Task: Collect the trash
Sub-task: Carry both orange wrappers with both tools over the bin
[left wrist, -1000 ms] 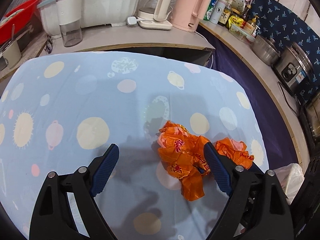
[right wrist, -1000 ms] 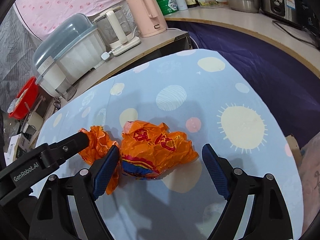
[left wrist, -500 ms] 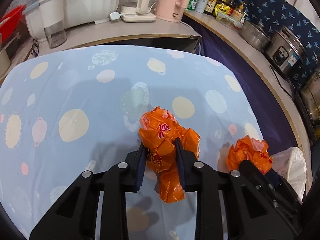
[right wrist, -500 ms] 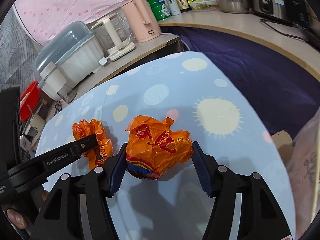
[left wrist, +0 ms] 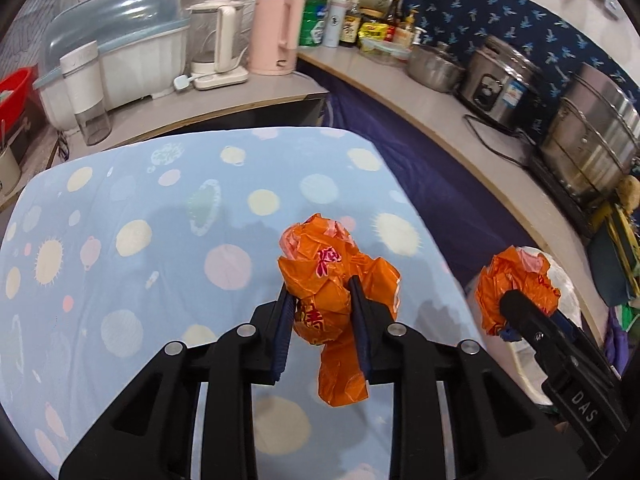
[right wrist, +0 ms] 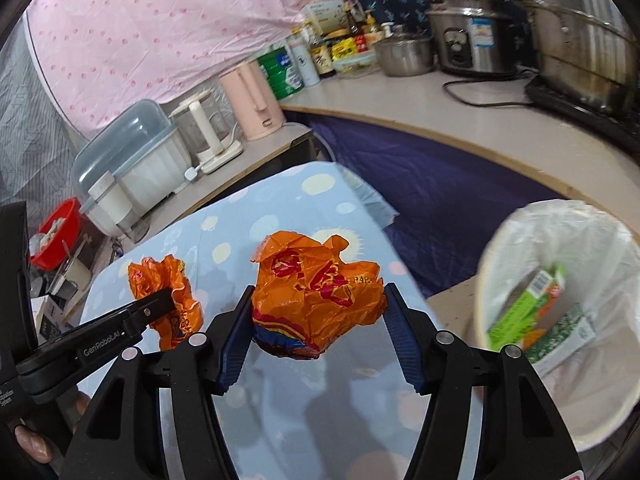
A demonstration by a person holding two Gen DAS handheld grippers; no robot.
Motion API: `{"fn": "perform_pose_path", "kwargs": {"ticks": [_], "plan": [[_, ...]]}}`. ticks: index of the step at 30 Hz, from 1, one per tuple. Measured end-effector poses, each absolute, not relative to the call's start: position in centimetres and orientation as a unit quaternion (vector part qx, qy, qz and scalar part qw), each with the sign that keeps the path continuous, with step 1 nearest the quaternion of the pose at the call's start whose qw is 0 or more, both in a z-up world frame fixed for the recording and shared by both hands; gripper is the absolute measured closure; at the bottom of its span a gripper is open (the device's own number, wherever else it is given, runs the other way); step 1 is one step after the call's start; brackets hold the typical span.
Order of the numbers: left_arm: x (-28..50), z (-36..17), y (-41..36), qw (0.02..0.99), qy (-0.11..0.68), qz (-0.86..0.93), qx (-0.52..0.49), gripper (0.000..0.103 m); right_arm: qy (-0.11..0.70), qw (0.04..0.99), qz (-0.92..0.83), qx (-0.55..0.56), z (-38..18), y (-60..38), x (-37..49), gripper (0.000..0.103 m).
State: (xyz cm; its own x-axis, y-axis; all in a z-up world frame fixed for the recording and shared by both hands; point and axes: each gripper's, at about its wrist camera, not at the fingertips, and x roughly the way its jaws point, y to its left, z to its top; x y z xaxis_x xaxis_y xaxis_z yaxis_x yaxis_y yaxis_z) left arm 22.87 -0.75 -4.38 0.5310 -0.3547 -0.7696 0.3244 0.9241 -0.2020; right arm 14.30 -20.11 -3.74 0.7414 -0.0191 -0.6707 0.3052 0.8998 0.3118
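Item one: your left hand-held gripper (left wrist: 320, 320) pinches a crumpled orange plastic wrapper with a hanging tail (left wrist: 334, 292), clear above the blue dotted cloth surface (left wrist: 120, 240).

Item two: your right hand-held gripper (right wrist: 316, 320) clamps a larger crumpled orange plastic bag with red print (right wrist: 316, 296) between its blue pads, also lifted off the surface.

Item three: a round bin lined with white plastic (right wrist: 520, 232) stands on the floor just off the surface's right edge, already holding green cartons (right wrist: 532, 312).

Governing relation: the bin lies to the right of both bundles. Your right hand is much the nearer, its bundle just beside the rim; your left, hanging over the surface, must cross further right.
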Motion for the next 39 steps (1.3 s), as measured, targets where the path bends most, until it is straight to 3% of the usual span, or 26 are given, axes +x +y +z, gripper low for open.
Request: {"fn": "perform_pose_path", "kwargs": {"ticks": [19,39], "plan": [[12.3,0.5,-10.6,0.855,0.409,-0.317,0.031,0.077,0.292,0.904,-0.215,0.228,-0.3,-30.3,0.4,0.043],[8.7,1.7,-18.4,0.844,0.388,-0.364,0.069,0.077,0.274,0.893,-0.25,0.255,-0.8,-35.3,-3.6,0.043]]}}
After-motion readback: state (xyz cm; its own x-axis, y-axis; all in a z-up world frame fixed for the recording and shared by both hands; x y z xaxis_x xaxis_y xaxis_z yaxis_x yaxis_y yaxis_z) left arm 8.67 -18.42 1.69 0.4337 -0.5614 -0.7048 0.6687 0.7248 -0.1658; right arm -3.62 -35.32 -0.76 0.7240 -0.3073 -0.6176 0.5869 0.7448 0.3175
